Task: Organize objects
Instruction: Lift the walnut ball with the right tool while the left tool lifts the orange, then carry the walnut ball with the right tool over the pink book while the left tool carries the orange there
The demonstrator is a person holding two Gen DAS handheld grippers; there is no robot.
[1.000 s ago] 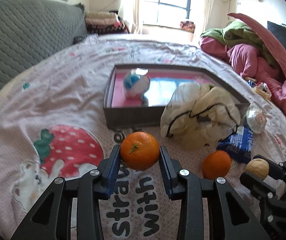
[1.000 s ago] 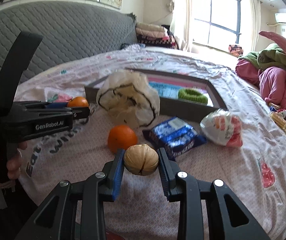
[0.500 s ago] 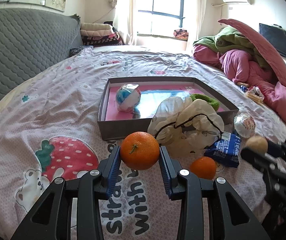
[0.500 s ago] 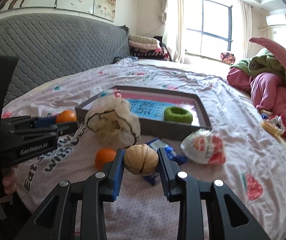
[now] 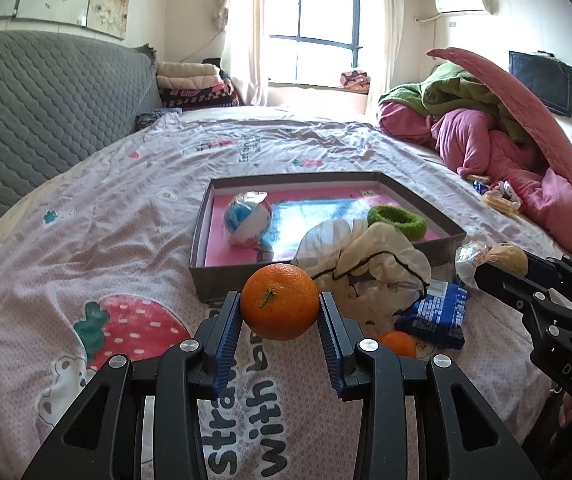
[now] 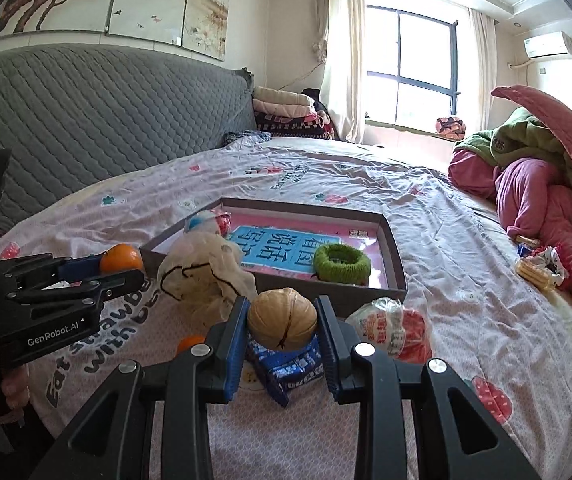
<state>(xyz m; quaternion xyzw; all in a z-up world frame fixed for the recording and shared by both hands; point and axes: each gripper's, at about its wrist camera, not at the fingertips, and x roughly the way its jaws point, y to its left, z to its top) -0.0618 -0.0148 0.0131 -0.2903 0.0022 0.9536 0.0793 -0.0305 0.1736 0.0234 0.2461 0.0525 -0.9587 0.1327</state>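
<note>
My left gripper [image 5: 279,308] is shut on an orange [image 5: 279,301], held above the bedspread in front of the grey box [image 5: 221,280]. My right gripper [image 6: 281,320] is shut on a walnut [image 6: 281,318]; in the left wrist view it shows at the right with the walnut [image 5: 506,258]. In the right wrist view the left gripper [image 6: 123,268] holds its orange [image 6: 121,258] at the left. The box [image 6: 396,264] holds a wrapped ball [image 5: 247,220], a green ring [image 6: 341,259] and a blue-and-pink sheet. A second orange [image 5: 398,342] lies on the bed.
A crumpled white bag [image 5: 370,264] leans on the box's near wall. A blue snack pack [image 5: 440,316] and a clear wrapped snack [image 6: 394,326] lie beside it. Pink and green bedding [image 5: 506,140] is heaped at the right; a grey quilted headboard [image 5: 45,100] stands left.
Both grippers have risen with their loads and tilted up, so more of the room and the box's inside shows. The grips are unchanged.
</note>
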